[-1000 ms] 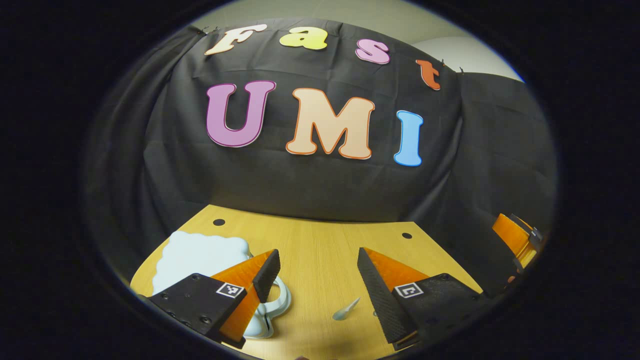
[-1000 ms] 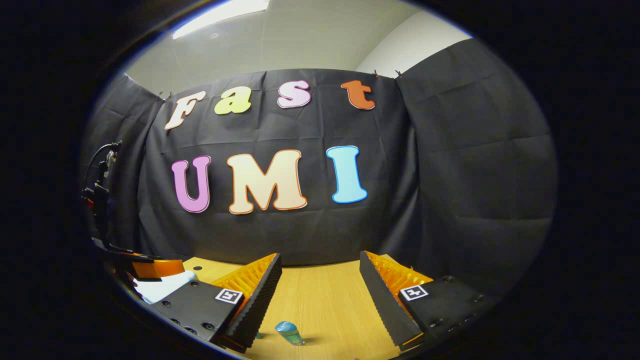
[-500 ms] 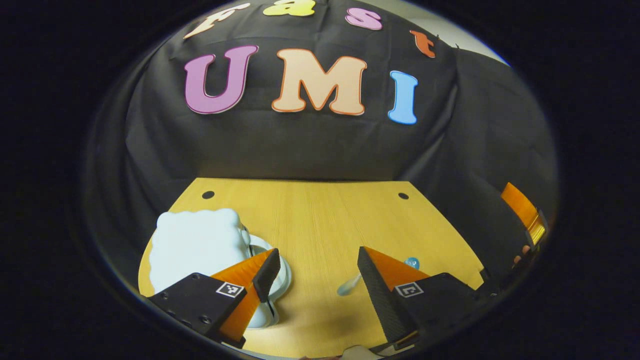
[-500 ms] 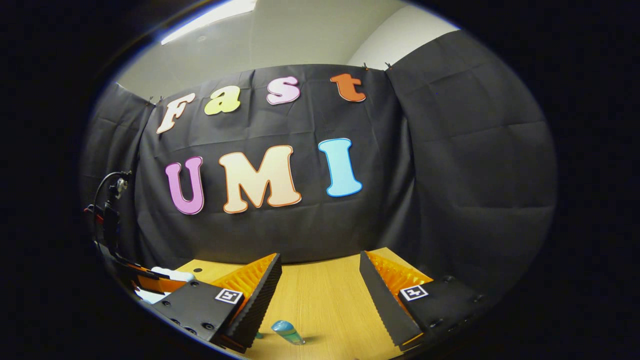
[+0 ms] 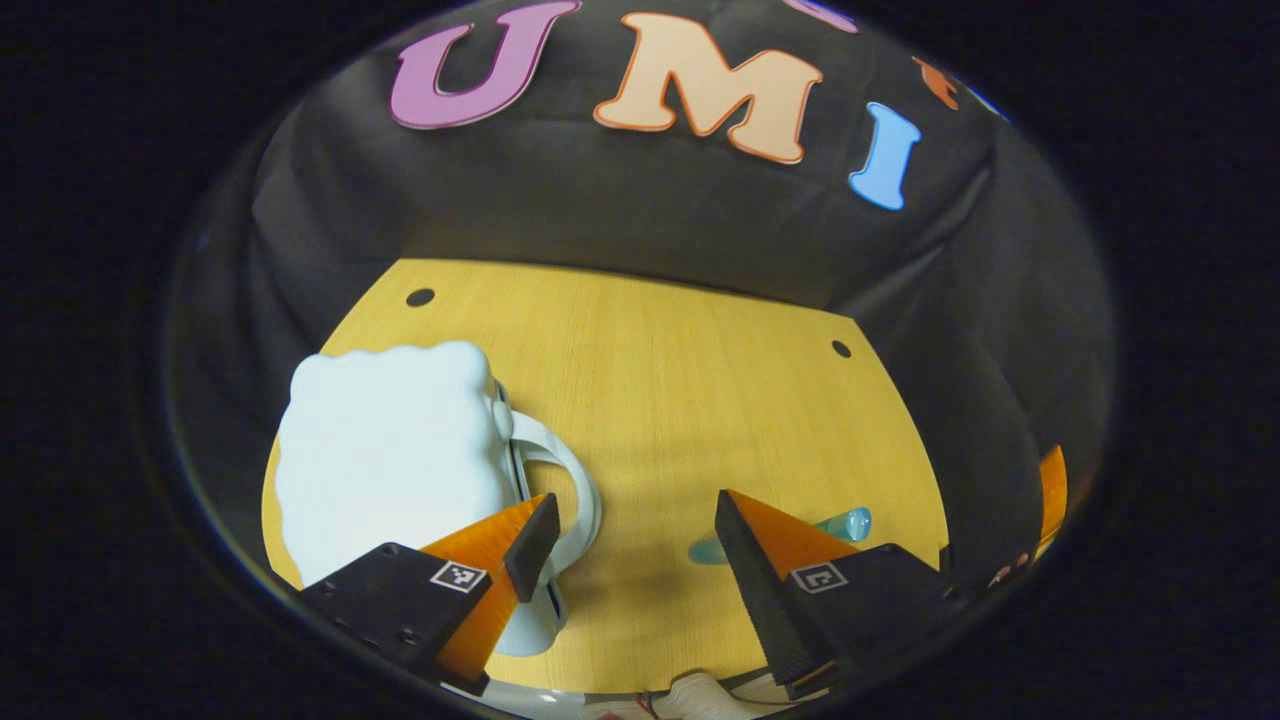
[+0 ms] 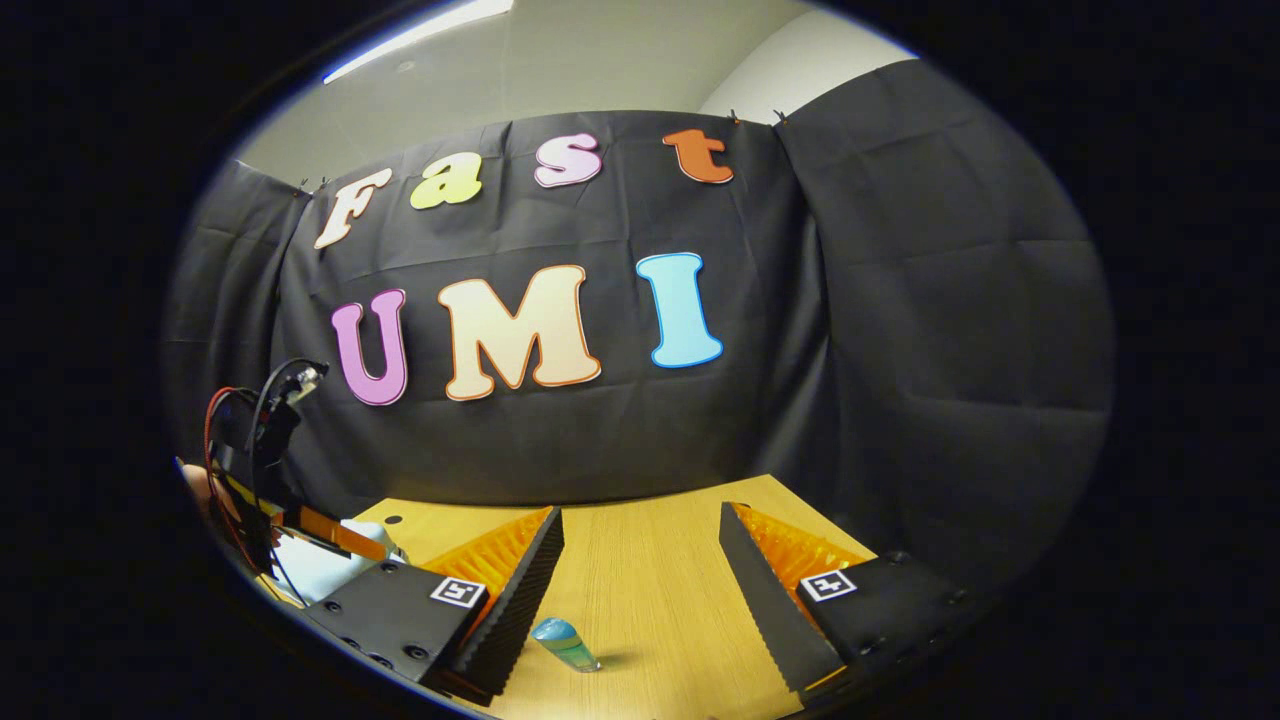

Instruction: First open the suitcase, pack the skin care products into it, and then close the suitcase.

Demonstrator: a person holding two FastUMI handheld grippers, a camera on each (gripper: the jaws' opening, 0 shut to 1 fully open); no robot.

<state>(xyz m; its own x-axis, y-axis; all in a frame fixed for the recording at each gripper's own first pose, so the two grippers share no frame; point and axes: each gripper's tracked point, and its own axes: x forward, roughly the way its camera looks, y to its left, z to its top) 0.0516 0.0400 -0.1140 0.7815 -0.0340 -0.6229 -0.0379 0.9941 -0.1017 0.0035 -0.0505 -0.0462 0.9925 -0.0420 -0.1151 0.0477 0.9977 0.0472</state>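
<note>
White suitcase [image 5: 390, 450] looks shut, blue bottle [image 6: 566, 643] loose on table [image 5: 680, 400]; my left hand-held gripper [image 5: 630, 535] and right hand-held gripper [image 6: 640, 560] gape empty, so nothing done.

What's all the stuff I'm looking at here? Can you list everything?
suitcase: one, pale blue-white, small with a looped handle, lid down, on the left part of the table.
skin care bottle: one, clear teal, lying on the table partly behind the left gripper's finger; also seen at.
table: one, yellow wood, two dark holes near its far edge.
left gripper: one, orange and black fingers, open, above the table by the suitcase handle.
right gripper: one, orange and black fingers, open, above the bottle.
</note>
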